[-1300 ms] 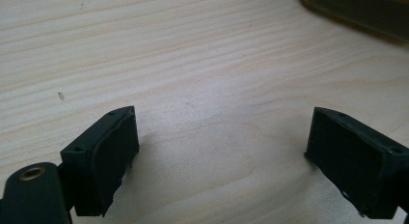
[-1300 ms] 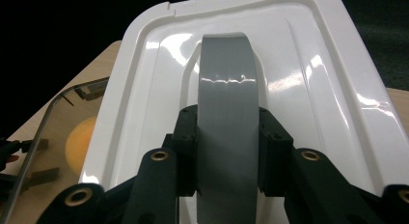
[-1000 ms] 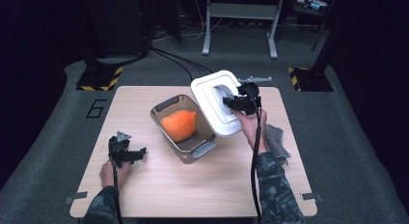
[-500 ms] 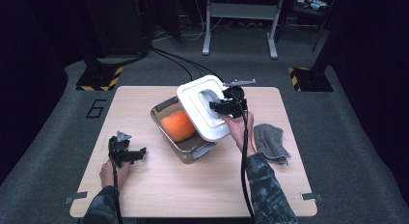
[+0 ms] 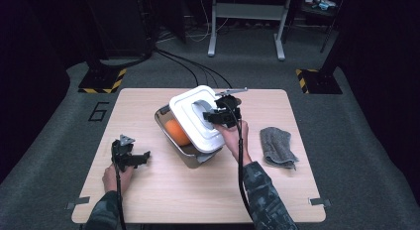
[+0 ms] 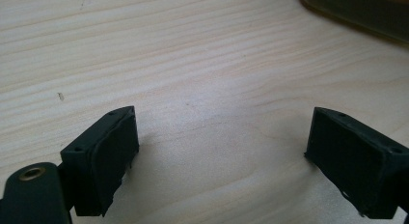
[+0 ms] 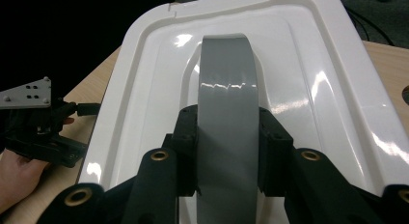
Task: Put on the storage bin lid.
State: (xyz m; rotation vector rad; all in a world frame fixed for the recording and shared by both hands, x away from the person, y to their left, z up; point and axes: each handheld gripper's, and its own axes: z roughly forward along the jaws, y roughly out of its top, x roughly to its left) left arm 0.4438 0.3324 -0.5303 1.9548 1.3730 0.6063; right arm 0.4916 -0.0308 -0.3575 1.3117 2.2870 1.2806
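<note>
While the right gripper [image 7: 226,156] pinches the lid [image 5: 195,118] by its grey handle [image 7: 225,108], tilted over the tin [image 5: 190,155], the left gripper [image 6: 222,161] rests spread on the table [image 5: 148,190], forearm flat; a floor "6" [image 5: 99,111] lies beyond it

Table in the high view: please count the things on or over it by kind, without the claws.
White lid with grey handle: 1
Metal container: 1
Orange thing inside the container: 1
Grey cloth: 1
Total: 4
</note>
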